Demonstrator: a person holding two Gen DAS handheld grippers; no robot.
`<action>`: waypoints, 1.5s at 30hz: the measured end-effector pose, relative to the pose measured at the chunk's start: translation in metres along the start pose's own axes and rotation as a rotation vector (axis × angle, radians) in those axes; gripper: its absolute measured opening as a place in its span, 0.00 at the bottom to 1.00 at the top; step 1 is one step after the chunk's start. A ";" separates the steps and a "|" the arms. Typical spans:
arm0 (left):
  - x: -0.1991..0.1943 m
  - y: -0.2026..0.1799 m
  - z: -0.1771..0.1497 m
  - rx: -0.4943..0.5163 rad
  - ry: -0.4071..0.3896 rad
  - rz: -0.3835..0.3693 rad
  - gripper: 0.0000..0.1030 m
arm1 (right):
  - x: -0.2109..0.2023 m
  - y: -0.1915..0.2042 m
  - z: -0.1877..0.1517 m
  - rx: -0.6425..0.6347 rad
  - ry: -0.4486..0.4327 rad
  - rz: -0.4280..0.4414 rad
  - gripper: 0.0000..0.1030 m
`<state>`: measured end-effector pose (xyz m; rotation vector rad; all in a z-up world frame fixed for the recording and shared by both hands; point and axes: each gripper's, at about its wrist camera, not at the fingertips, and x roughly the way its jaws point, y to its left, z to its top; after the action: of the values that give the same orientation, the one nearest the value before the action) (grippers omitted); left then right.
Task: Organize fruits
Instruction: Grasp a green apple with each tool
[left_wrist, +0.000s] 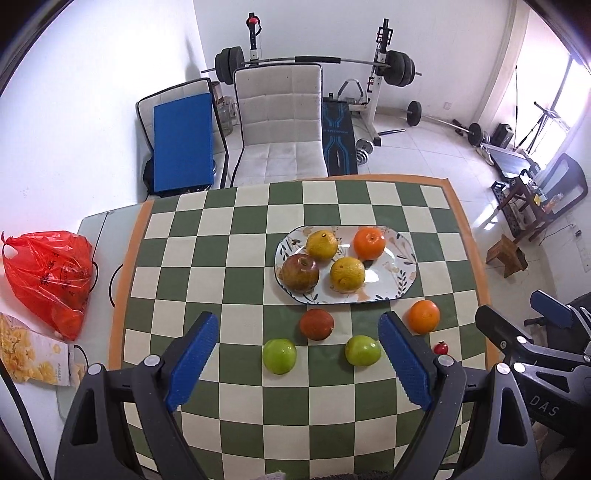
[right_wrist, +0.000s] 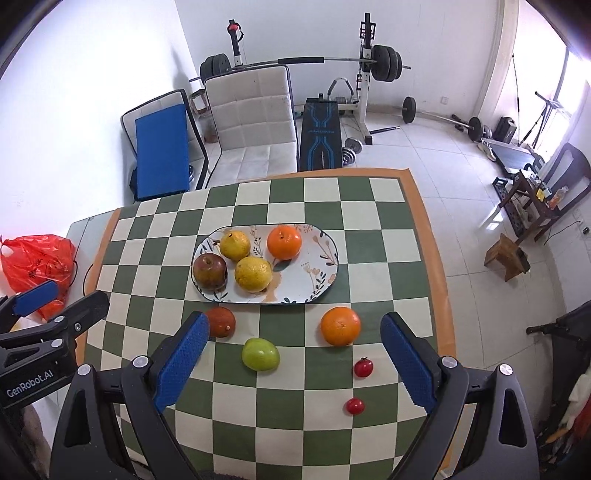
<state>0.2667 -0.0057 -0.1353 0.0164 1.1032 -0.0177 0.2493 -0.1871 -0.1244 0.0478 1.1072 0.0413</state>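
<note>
Crosswise lies the oval plate (right_wrist: 325, 254) — both grippers agape.

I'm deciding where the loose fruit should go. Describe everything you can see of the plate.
The plate is a long oval with clipped corners, white and glossy like ceramic, with a dark rim line and painted leaves and flowers. It lies flat on the checked tablecloth, past the loose fruit. It holds a dark red apple, two yellow fruits and an orange, crowded toward its left; its right end is bare. Neither gripper touches it.
</note>
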 end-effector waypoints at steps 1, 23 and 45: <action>-0.002 -0.001 -0.001 0.001 -0.003 -0.002 0.86 | -0.003 0.000 -0.001 0.004 -0.004 0.007 0.93; 0.166 0.047 -0.035 -0.117 0.377 0.105 0.99 | 0.179 0.015 -0.057 0.052 0.333 0.143 0.91; 0.241 0.027 -0.110 -0.124 0.602 -0.017 0.52 | 0.286 0.037 -0.091 0.049 0.575 0.211 0.62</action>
<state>0.2783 0.0223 -0.4000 -0.1058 1.7041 0.0436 0.2947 -0.1322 -0.4182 0.2064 1.6749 0.2277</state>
